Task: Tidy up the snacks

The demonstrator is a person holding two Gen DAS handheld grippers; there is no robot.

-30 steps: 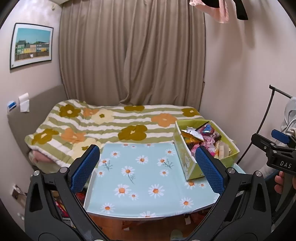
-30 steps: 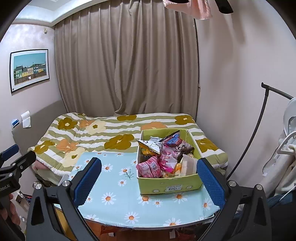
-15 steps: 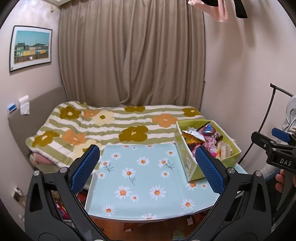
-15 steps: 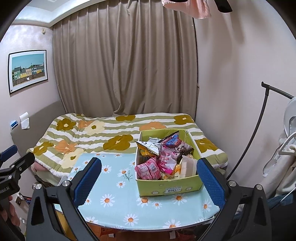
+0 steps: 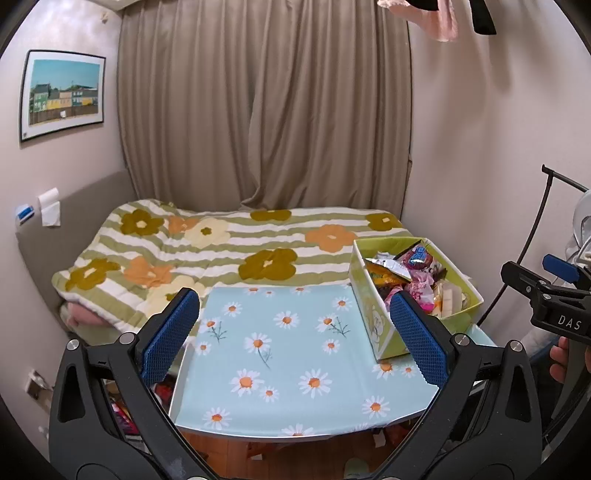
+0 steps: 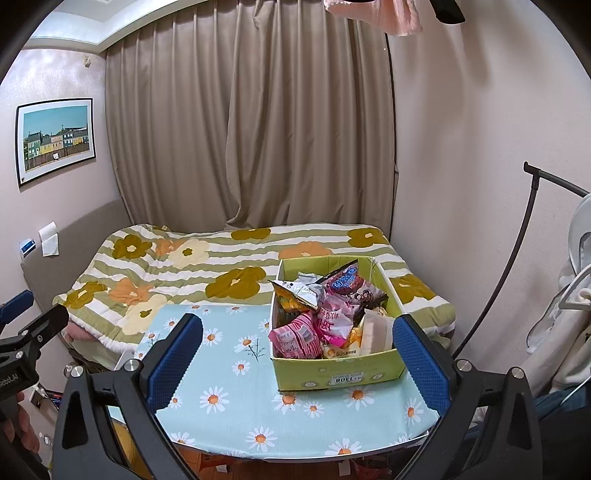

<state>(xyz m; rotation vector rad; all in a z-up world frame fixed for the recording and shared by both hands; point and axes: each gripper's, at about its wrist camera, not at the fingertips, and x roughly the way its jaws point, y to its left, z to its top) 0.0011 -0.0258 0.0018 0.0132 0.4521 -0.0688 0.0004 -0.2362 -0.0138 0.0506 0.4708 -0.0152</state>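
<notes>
Snacks [image 6: 325, 317] are sitting piled in the box [image 6: 332, 373] at the worktop's [image 6: 236, 398] right end, at 12 o'clock from the nearer, released right gripper [image 6: 295, 362]; left gripper [image 5: 291, 336] is hanging released too.

This is a small bedroom in someone's home. A bed [image 6: 236, 280] with a green-striped, flower-print quilt [image 5: 229, 251] fills the far end, beneath full-length taupe curtains [image 6: 247, 122], and a framed picture of coloured houses [image 6: 55, 138] hangs on the left wall. In front of the bed stands a low table with a daisy-print cloth [image 6: 236, 402], while pink laundry [image 6: 373, 14] hangs overhead and a clothes rack [image 6: 532, 199] stands at the right.
</notes>
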